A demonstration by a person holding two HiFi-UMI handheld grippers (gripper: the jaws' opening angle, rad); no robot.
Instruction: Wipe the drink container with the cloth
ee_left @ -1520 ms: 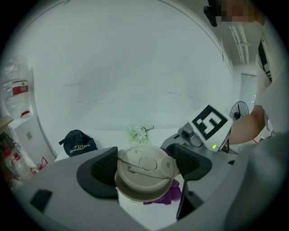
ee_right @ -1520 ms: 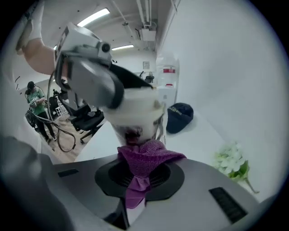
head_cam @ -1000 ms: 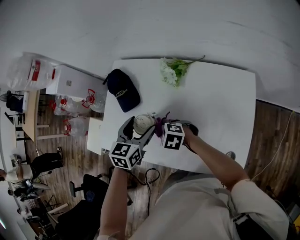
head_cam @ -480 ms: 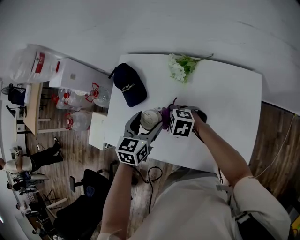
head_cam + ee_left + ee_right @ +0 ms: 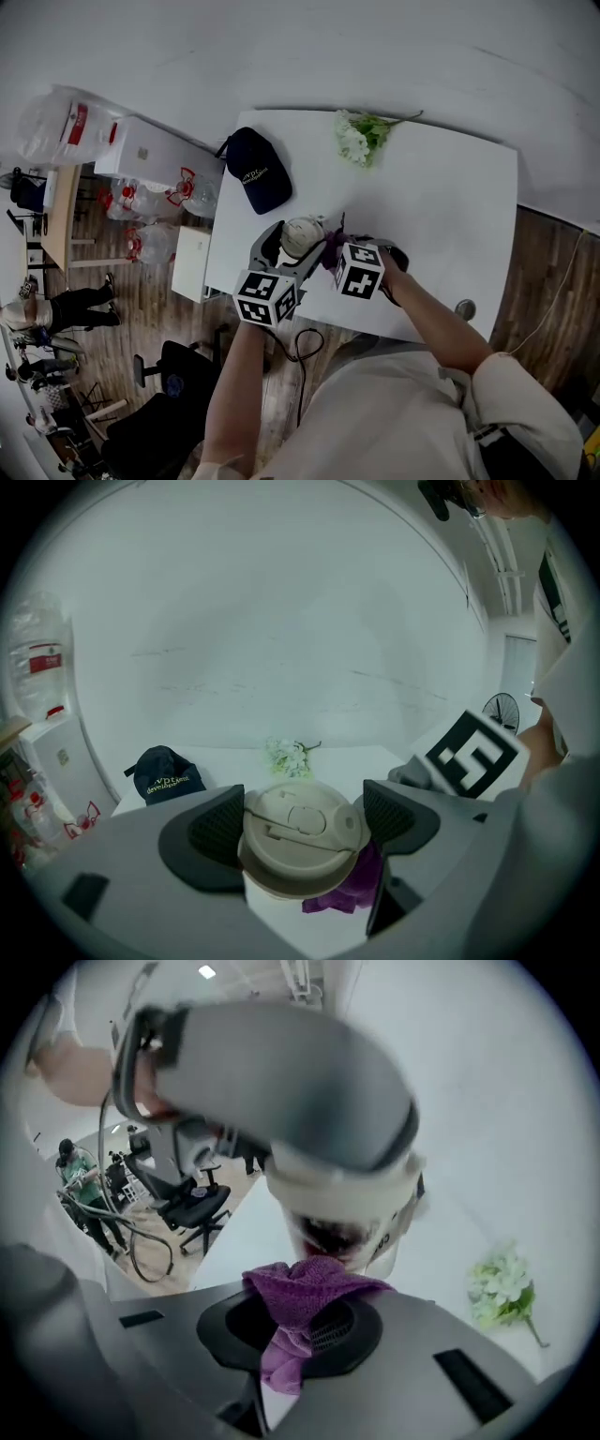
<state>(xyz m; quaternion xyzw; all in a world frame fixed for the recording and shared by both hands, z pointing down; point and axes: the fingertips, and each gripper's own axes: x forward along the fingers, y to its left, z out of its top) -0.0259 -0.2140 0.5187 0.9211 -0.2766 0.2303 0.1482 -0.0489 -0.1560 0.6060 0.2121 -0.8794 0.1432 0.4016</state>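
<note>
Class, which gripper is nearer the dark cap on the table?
Left. The left gripper, clamped on the cup, sits close to the cap; the right gripper, holding the purple cloth, lies beyond the cup.

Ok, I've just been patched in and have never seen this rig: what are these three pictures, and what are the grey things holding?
There is no robot here. A person holds a grey two-jaw gripper in each hand, and the marker cubes are part of them. The overhead picture comes from a camera on the person's head. The other two cameras ride on the grippers, each looking along its jaws. The left gripper is shut on a pale drink cup with a beige lid. The right gripper is shut on a purple cloth, bunched against the cup's side. On the white table lie a navy baseball cap and a bunch of white and green flowers.
</note>
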